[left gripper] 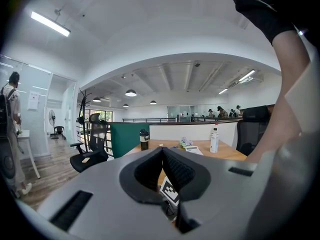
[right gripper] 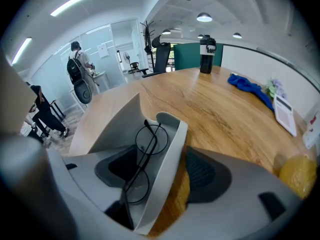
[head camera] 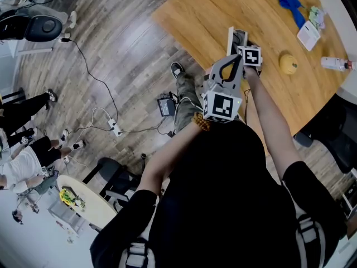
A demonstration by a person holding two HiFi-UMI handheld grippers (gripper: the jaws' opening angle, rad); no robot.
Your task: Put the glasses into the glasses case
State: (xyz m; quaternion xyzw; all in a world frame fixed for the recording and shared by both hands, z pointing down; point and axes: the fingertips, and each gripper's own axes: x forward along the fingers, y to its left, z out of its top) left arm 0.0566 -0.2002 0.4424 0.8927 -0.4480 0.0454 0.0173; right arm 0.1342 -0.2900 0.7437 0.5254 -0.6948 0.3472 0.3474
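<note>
Head view: the open glasses case [head camera: 236,38] sits near the edge of the wooden table [head camera: 212,10], with plank floor [head camera: 122,54] below.

Left gripper view: the left gripper [left gripper: 163,151] is pinched together and empty; there's an office chair [left gripper: 90,151] behind.

Right gripper view: the right gripper [right gripper: 159,171] is spread astride the case wall; the glasses [right gripper: 142,163] lie inside. Best bet is probably folding the lid [right gripper: 112,126] down gently, clear of the frame.

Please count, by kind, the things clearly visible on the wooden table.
Open white glasses case: 1
Round black wire-frame glasses: 1
Crumpled blue cloth: 1
Round yellow fruit: 1
White paper booklet: 1
Bottles: 2 (black flask, white bottle)
Small greenish bundle: 1
Total: 8
</note>
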